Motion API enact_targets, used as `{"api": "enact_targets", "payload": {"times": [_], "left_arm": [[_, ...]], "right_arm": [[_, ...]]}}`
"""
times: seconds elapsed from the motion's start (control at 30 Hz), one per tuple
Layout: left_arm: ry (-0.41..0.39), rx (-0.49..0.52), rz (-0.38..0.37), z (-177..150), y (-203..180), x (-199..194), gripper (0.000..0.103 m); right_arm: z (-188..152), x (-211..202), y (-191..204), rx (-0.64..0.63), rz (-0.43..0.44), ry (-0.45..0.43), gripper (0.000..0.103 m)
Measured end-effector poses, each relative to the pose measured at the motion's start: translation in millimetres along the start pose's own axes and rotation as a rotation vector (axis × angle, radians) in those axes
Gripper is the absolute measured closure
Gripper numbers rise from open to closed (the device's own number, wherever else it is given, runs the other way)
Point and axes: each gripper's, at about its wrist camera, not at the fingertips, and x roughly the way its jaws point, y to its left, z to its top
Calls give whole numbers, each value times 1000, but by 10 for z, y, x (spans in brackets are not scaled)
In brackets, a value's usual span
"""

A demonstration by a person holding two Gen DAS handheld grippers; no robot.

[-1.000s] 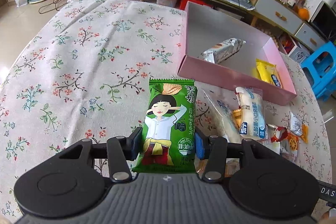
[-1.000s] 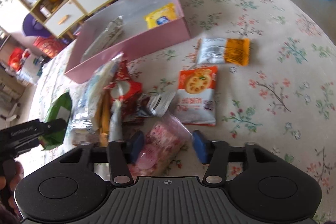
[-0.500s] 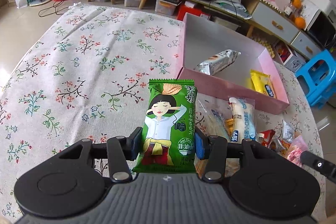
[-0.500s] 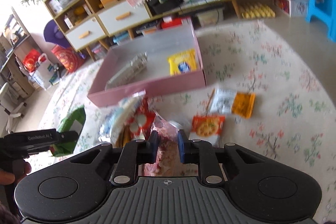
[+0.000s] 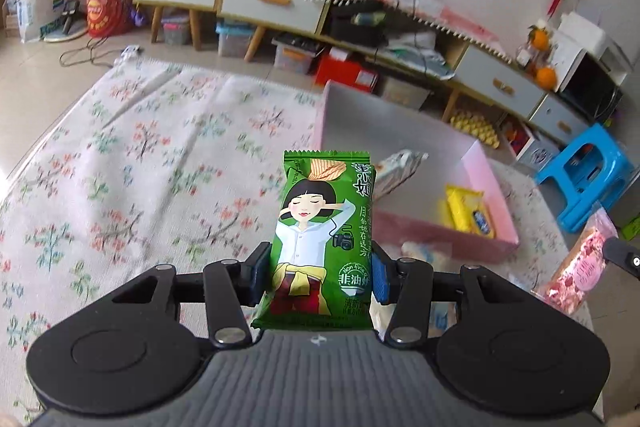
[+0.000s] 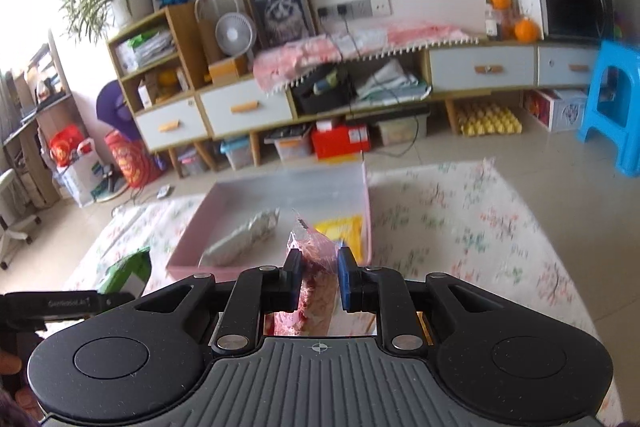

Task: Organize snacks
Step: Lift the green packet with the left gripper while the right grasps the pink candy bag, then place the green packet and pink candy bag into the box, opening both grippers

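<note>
A green snack packet [image 5: 324,243] stands upright between the blue pads of the left tool [image 5: 320,275], which is closed on the packet's lower half and holds it above the floral-clothed worktop [image 5: 132,187]. The packet carries a drawing of a dark-haired girl with a camera, a picture of ridged chips at its top, a round seal reading "Non-Fried" over Chinese characters, and further Chinese script down its right side that is too small to make out fully. Beyond and to the right of it sits an open pink box [image 5: 440,227] on the worktop, with a silver-white wrapped snack [image 5: 400,167] and a yellow packet [image 5: 468,211] lying inside. The right tool [image 6: 319,279] is nearly closed, its pads pressing a clear pink-and-red speckled packet [image 6: 316,255] that is lifted clear of the worktop in front of the box's near wall; the same packet shows at the right edge of the left wrist view, its lettering unreadable. In the right wrist view the left tool appears at the lower left, its side printed with pale lettering too blurred to read, with the green packet just beyond it.
</note>
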Motion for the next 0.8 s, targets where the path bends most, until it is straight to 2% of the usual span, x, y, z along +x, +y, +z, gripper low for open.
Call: {"api": "enact_targets", "payload": {"times": [0.13,0.33,0.43,0.53,0.8], "left_arm": [[-44,27,-18,152,-80,35,58],[-103,133,-57,378,-320,258,58],[-74,150,-147,421,-475,431,58],[-45,197,-199,399,-665,619,58],[49,258,-186,353,-853,1026,58]], "right_arm": [[139,127,-56,9,6,-2,85],[364,476,-135,45,35,46,85],[436,644,-156,60,33,64,85],[500,777,-109,30,24,67,85],[543,1111,-21,6,39,121,85]]}}
